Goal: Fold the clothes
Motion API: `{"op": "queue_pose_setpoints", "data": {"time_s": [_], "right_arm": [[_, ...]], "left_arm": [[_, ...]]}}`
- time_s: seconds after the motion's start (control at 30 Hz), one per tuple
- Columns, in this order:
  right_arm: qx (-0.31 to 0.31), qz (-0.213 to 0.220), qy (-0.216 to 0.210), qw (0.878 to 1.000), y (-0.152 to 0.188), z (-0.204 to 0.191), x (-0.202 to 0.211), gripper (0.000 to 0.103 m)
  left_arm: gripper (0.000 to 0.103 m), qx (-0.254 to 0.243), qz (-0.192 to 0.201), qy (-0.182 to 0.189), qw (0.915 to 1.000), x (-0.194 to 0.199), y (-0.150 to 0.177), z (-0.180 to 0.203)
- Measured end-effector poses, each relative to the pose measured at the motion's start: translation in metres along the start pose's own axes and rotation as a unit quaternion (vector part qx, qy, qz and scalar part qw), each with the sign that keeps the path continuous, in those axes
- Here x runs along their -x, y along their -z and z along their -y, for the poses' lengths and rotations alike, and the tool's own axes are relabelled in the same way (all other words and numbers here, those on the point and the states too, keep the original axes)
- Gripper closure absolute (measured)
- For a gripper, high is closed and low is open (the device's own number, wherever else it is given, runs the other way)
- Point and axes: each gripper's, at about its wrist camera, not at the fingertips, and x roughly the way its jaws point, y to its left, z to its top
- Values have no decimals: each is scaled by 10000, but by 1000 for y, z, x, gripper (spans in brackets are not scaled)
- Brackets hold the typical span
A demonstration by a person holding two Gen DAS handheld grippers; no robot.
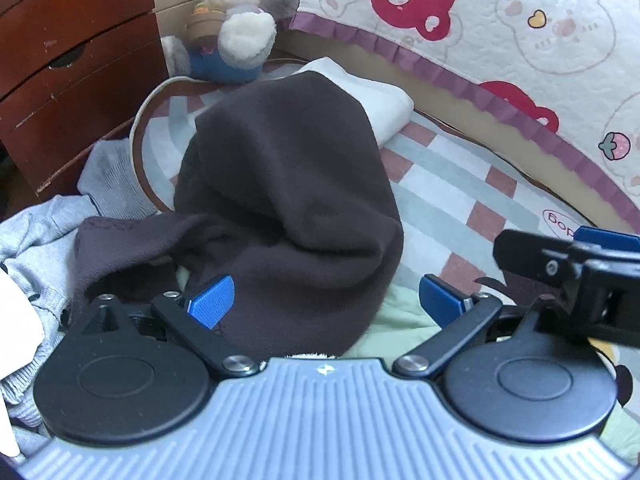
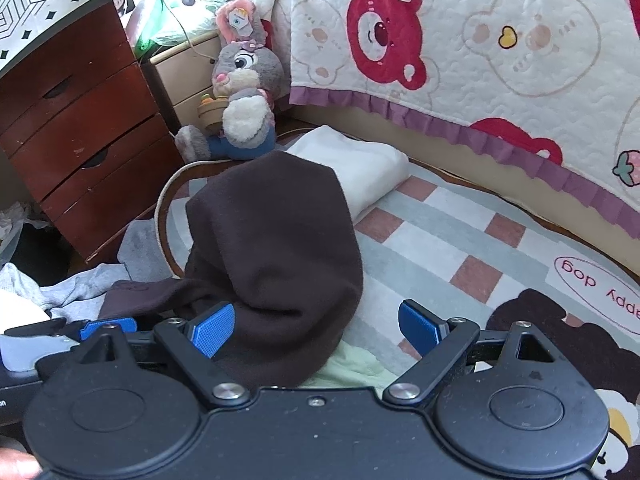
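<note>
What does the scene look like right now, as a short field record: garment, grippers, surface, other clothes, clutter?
garment: brown fleece garment, draped and bunched, not flat
left gripper: open, garment between the fingers, no grip
right gripper: open, at the garment's near edge
surface: checked rug
folded item: white cloth behind the garment
unfolded pile: grey clothes at left
clutter: plush rabbit by the wooden drawers
</note>
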Motion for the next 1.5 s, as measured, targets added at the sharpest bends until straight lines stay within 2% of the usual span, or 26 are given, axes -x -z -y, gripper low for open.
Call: {"op": "queue_pose_setpoints", "data": {"time_s": [0.17, 0.5, 0.57, 0.8, 1.17, 1.5], "right_arm": [[11, 1, -1, 10000, 0, -3, 1, 11], [46, 0, 9, 10000, 2, -8, 1, 11], [66, -8, 20, 10000, 3, -9, 0, 11], [108, -59, 121, 9999, 3, -7, 1, 11], [58, -19, 210, 9998, 4, -2, 2, 11], [-6, -59, 218, 9997, 3, 1, -7, 11]], "left_arm": [[3, 159, 92, -86, 9998, 0, 5, -5], [3, -13, 130, -191, 9997, -5, 7, -10], [7, -13, 150, -156, 9998, -4, 7, -11], [8, -79, 256, -117, 9996, 0, 4, -11], [23, -170, 287, 41, 9994, 0, 5, -5], [23, -226, 354, 38, 9991, -3, 3, -6]]}}
